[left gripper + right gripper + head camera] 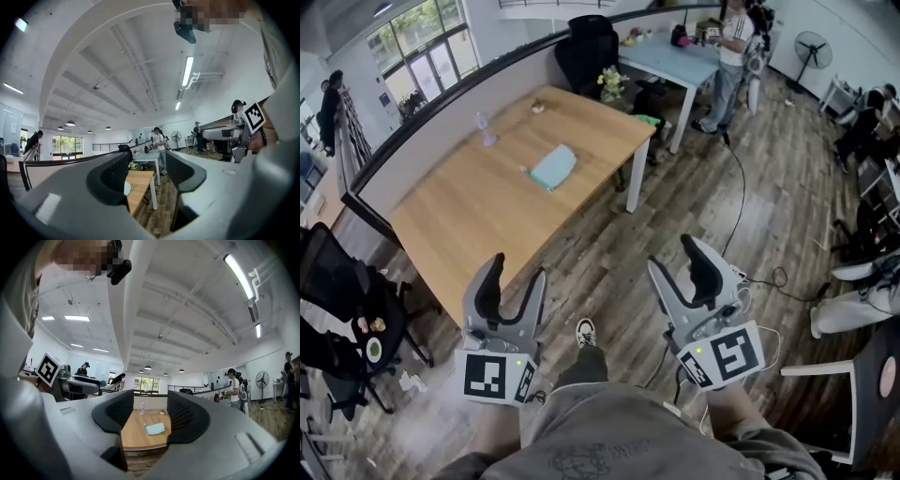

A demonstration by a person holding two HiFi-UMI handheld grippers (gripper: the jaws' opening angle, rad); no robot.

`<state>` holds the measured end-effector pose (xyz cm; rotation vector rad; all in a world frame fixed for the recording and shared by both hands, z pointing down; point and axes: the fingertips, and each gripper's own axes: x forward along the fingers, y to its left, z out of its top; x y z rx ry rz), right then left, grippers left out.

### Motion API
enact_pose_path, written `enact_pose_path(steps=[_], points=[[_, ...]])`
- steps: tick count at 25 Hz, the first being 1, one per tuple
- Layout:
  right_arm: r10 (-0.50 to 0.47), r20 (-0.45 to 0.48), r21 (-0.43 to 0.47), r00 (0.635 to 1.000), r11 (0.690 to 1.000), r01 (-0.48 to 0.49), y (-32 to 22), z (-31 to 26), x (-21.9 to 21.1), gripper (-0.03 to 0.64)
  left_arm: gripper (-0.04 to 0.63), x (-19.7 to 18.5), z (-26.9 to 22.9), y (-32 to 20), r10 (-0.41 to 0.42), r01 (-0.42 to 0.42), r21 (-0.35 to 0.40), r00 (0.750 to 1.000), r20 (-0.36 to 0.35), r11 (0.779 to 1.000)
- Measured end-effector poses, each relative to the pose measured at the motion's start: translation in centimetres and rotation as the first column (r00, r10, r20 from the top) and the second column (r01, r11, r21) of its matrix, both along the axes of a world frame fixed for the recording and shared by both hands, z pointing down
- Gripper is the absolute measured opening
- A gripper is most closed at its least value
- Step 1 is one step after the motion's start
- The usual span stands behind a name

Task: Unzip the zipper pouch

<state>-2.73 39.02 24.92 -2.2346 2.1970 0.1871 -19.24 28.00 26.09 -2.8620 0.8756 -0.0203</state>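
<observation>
The left tool (517, 274) is held low at the lower left of the head view, above the wooden floor (609, 234). Its jaws stand apart with nothing between them, and its own view shows only a corner of the tabletop (478, 211) in the gap. Ahead, on that wooden tabletop, the light blue zipper pouch (553, 167) lies flat near the right edge, well apart from both tools; whether its zipper is closed is too small to tell. A small pale object (485, 129) stands behind it by the partition. The right tool (673, 258) is also spread wide and empty, its view framing the distant pouch between the jaws. Further right, a person (731, 47) stands at a pale blue table (670, 61).
</observation>
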Motion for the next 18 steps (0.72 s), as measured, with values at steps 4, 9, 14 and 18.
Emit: enact_pose_path(steps=[4,9,14,18], points=[[-0.018,-0.005,-0.045,1.0,0.999,0.018,-6.3,0.4,1.5,0.209,0.249,2.0,0.1,-5.8,0.001,-0.001,-0.007,1.0,0.006,1.0],[-0.044,-0.024,-0.074,0.999,0.996,0.043,-13.7,-0.5,2.3,0.209,0.249,2.8,-0.7,-12.8,-0.01,0.01,-0.014,1.0,-0.002,1.0],[-0.07,-0.029,-0.074,0.997,0.995,0.068,-20.7,-0.9,2.7,0.209,0.245,3.2,-0.9,-19.8,-0.02,0.02,-0.009,1.0,-0.009,1.0],[-0.111,-0.015,-0.068,0.994,0.992,0.11,-24.8,-0.7,2.2,0.209,0.244,3.4,-0.4,-24.0,-0.038,0.038,-0.009,0.999,0.004,0.999]])
